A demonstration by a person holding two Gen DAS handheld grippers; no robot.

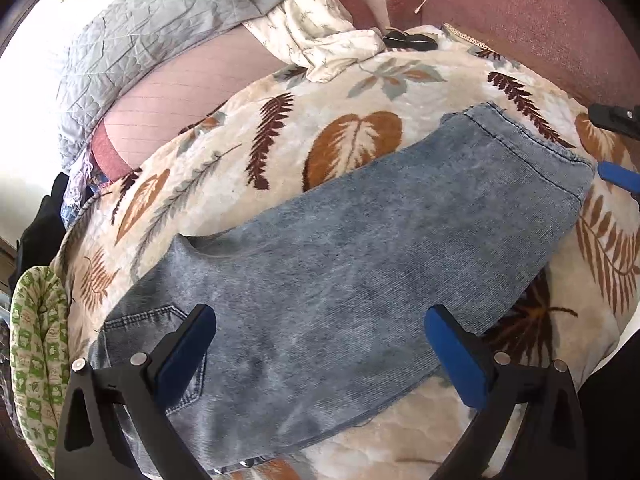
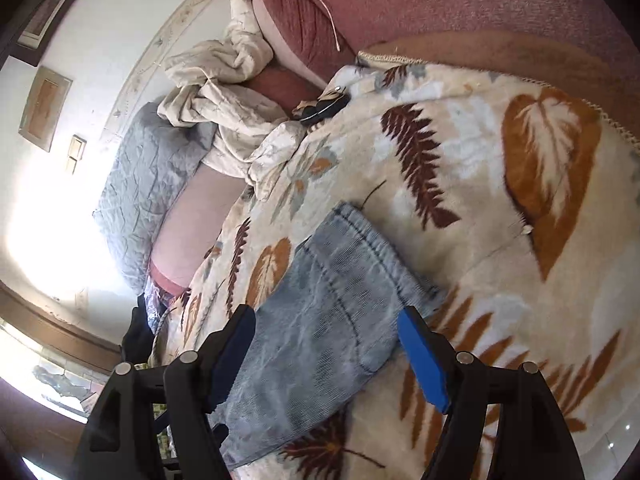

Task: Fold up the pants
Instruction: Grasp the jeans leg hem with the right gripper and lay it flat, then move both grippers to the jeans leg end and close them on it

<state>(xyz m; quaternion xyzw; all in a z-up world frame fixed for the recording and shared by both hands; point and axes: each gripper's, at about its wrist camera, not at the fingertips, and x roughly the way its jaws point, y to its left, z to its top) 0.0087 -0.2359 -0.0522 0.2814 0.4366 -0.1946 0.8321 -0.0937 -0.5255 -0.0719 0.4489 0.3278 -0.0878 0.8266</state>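
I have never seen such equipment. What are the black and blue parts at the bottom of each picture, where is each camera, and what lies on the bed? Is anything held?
There is no robot. A person carries a two-finger tool in each hand, and a wide-angle camera on each looks along its fingers. One picture comes from the left tool, the other from the right tool. The blue pads are the fingertips. Both tools stand open and hold nothing. Beneath them, jeans lie on a leaf-patterned blanket, legs laid together. Behind are a crumpled sheet and a grey quilt.
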